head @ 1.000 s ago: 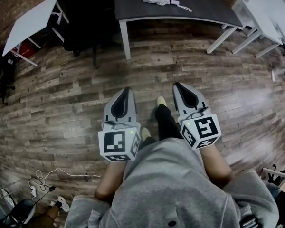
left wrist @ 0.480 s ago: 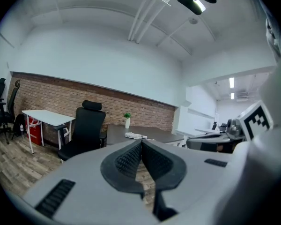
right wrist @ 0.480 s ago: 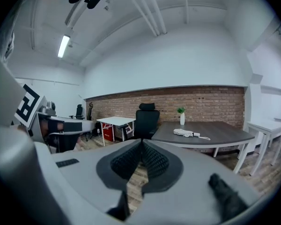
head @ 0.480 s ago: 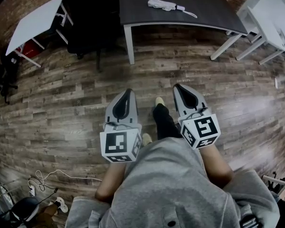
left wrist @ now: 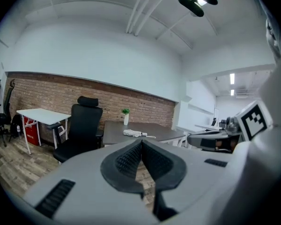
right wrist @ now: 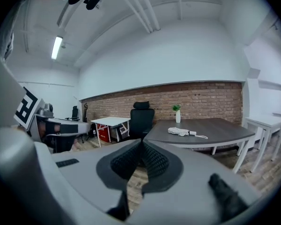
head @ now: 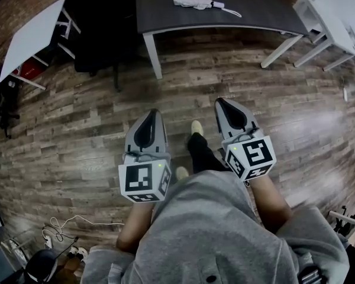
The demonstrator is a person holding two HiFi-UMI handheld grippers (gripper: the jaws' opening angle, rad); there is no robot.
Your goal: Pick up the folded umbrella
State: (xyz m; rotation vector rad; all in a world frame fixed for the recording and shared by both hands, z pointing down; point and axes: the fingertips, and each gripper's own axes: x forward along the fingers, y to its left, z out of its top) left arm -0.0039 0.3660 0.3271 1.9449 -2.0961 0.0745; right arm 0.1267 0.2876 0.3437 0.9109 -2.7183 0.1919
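Left claw (head: pixel 154 112): closed, the ribbed pads meeting tip to tip with nothing between them; held out level over the wooden floor (head: pixel 71 129), in front of the person's grey sweater (head: pixel 219 229).
Right claw (head: pixel 222 103): closed as well, pads pressed together and empty; beside the left one, with a shoe (head: pixel 196 126) between the two.
Folded umbrella (head: pixel 195 2): white, lying flat on the bench top. It sits somewhat left of the middle and back from the near edge, its thin wrist cord trailing toward the right edge. Neither claw is touching it; both are well apart from it.
Bench (head: pixel 260 7): dark top on white legs, standing ahead of both claws across a stretch of bare floor.
Same umbrella from the left claw's camera (left wrist: pixel 133 133): seen just above the closed claw tips (left wrist: pixel 141 142).
Same umbrella from the right claw's camera (right wrist: pixel 181 132): above and to the right of the closed tips (right wrist: pixel 141 143).
Vase with plant (right wrist: pixel 177 114): upright at the bench's far edge, by the brick wall (right wrist: pixel 210 100).
Office chair (head: pixel 94 28): black, just beyond the bench's left edge.
White table (head: pixel 32 31): further left, apart from the bench.
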